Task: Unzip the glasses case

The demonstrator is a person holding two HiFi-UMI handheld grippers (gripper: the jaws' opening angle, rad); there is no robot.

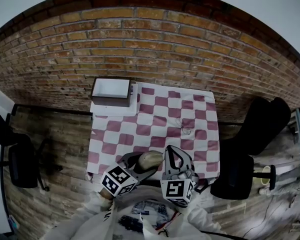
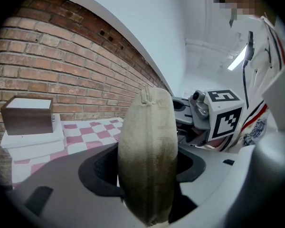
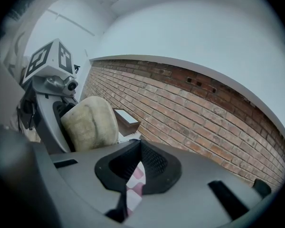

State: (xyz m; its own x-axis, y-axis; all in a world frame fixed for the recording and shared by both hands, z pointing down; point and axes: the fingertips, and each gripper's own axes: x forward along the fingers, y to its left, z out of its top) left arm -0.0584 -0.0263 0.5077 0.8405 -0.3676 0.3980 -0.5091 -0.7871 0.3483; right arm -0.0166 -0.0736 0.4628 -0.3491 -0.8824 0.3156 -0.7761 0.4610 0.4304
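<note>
Checkered worktop [image 1: 155, 115] below: left gripper [image 1: 142, 163] clamps the glasses case [image 2: 147, 146], zipper [image 3: 92, 121] apparently closed; right gripper [image 3: 135, 175], shut and empty, likely must pinch its pull next.

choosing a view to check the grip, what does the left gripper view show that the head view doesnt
Only left gripper view: how the left claw grips, with pads pressing each side of the glasses case. Only head view: the whole checkered tablecloth and black chairs on either side. Both: the glasses case, the brown box, the right claw.
</note>
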